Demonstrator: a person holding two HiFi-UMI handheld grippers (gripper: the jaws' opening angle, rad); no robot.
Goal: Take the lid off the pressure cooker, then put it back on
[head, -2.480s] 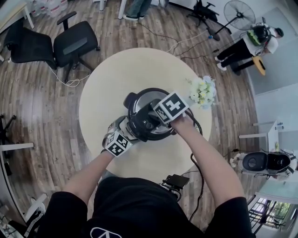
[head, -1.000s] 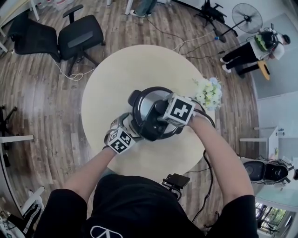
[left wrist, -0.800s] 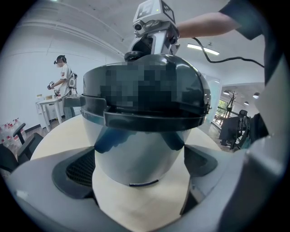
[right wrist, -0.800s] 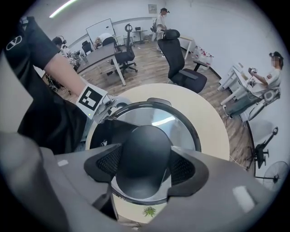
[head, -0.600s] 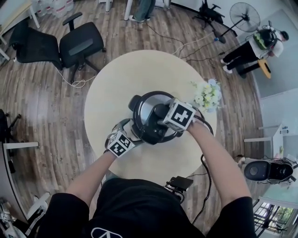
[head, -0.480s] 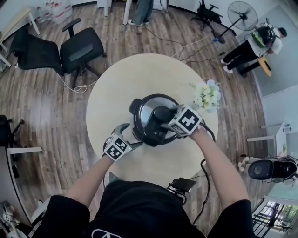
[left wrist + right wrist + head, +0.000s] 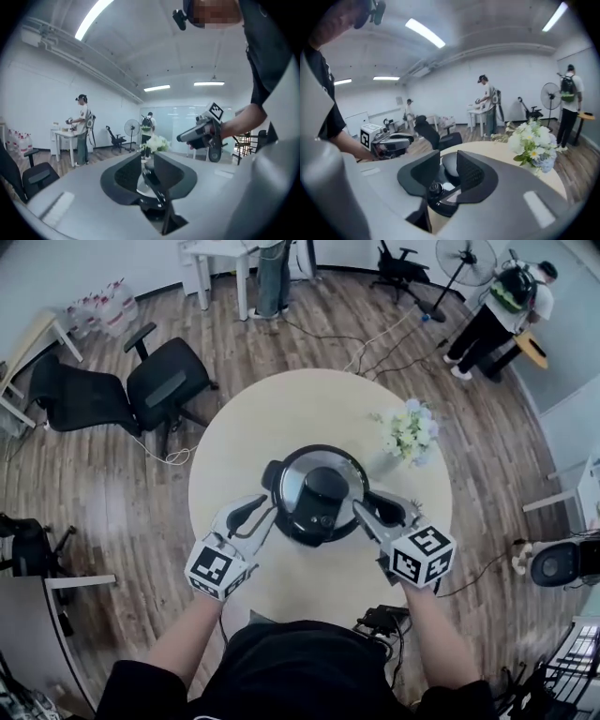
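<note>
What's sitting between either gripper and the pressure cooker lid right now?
Nothing visible. The left gripper and right gripper hang either side of the lid, jaws closing on nothing, with open air between. The flower bouquet stands on the table's far right, off both paths.

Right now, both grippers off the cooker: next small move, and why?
Probably reopen the right gripper and lower it onto the handle of the lid. The lid sits on the pressure cooker, neither gripper touches it, and both the right and the left gripper have jaws closing on nothing. Locked or not, can't tell.
</note>
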